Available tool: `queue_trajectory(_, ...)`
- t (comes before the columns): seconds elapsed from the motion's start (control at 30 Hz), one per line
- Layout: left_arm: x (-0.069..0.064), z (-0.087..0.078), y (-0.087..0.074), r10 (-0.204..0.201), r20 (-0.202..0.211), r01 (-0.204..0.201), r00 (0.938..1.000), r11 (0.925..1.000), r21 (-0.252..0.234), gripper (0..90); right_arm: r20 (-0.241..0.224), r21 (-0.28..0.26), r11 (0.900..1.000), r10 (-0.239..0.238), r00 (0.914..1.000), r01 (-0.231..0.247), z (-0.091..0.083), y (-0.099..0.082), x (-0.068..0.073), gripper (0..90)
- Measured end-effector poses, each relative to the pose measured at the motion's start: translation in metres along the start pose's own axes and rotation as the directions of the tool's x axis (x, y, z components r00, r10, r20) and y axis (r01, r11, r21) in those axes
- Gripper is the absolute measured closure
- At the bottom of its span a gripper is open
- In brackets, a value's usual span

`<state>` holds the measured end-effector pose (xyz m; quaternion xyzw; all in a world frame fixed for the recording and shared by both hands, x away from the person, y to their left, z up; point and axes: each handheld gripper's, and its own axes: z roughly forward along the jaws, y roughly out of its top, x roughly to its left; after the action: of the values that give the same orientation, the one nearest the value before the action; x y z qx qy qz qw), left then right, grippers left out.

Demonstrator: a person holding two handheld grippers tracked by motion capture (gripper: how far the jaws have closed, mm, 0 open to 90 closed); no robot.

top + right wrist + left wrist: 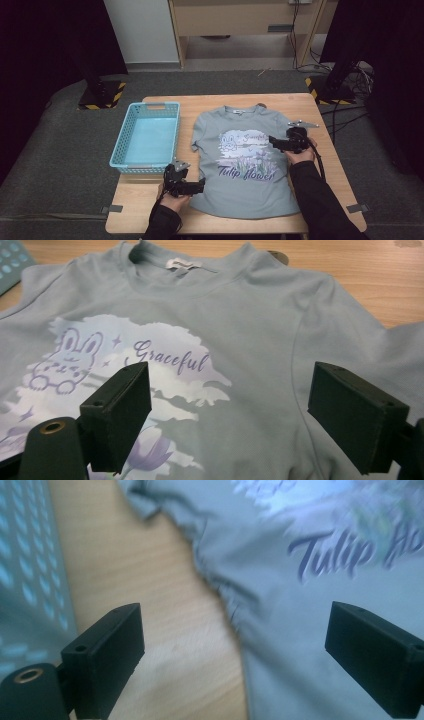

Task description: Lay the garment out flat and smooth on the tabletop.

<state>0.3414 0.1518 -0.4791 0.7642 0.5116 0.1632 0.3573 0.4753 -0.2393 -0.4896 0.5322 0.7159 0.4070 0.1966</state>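
Grey-blue T-shirt (pixel 243 165) flat on table, rabbit-and-tulip print upward

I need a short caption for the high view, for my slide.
Two open grippers hover over a grey T-shirt beside a blue basket.

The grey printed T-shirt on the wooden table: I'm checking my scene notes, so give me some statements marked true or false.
1. The grey printed T-shirt lies spread flat, print up. True.
2. The light blue plastic basket holds folded clothes. False: nothing lies in it.
3. The left gripper clamps the hem. False: its jaws stand open, nothing between them.
4. The right gripper is open above the shirt. True.
5. The print reads "Tulip flower". True.
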Motion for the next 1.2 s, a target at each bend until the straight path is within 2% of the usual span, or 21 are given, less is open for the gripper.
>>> queue_trajectory(0.17, 0.001, 0.004, 0.028, -0.021, -0.005, 0.02, 0.9998, 0.9978, -0.063, 8.6, -0.036, 0.012, 0.9991, -0.041, 0.9985, 0.041, -0.012, -0.002, 0.004, 15.5)
queue_trajectory(0.33, 0.007, 0.024, 0.05, -0.047, -0.015, 0.046, 0.9988, 0.9968, -0.066, 9.9, -0.076, 0.022, 0.9961, -0.084, 0.9936, 0.086, -0.024, -0.012, 0.009, 13.9)
queue_trajectory(0.53, 0.008, 0.047, 0.069, -0.042, -0.046, 0.037, 0.9981, 0.9939, -0.104, 12.0, -0.139, 0.038, 0.992, -0.114, 0.9837, 0.121, -0.036, -0.025, 0.017, 13.2)
queue_trajectory(0.77, 0.018, 0.07, 0.091, -0.087, -0.097, 0.075, 0.9915, 0.9891, -0.127, 14.4, -0.199, 0.046, 0.9895, -0.125, 0.9719, 0.137, -0.05, -0.036, 0.023, 12.4)
queue_trajectory(0.87, 0.022, 0.08, 0.101, -0.085, -0.122, 0.071, 0.989, 0.9906, -0.117, 14.4, -0.208, 0.046, 0.9877, -0.137, 0.9684, 0.15, -0.055, -0.04, 0.022, 12.0)
queue_trajectory(0.97, 0.025, 0.091, 0.11, -0.075, -0.149, 0.058, 0.9859, 0.9919, -0.113, 14.1, -0.224, 0.046, 0.9887, -0.129, 0.9659, 0.143, -0.059, -0.044, 0.022, 12.0)
queue_trajectory(1.1, 0.031, 0.106, 0.119, -0.089, -0.174, 0.069, 0.9807, 0.9904, -0.12, 15.2, -0.237, 0.054, 0.9865, -0.137, 0.9619, 0.154, -0.062, -0.048, 0.023, 11.9)
queue_trajectory(1.2, 0.038, 0.119, 0.122, -0.108, -0.176, 0.087, 0.9784, 0.9886, -0.123, 16.2, -0.244, 0.056, 0.9853, -0.143, 0.9591, 0.161, -0.064, -0.05, 0.023, 12.0)
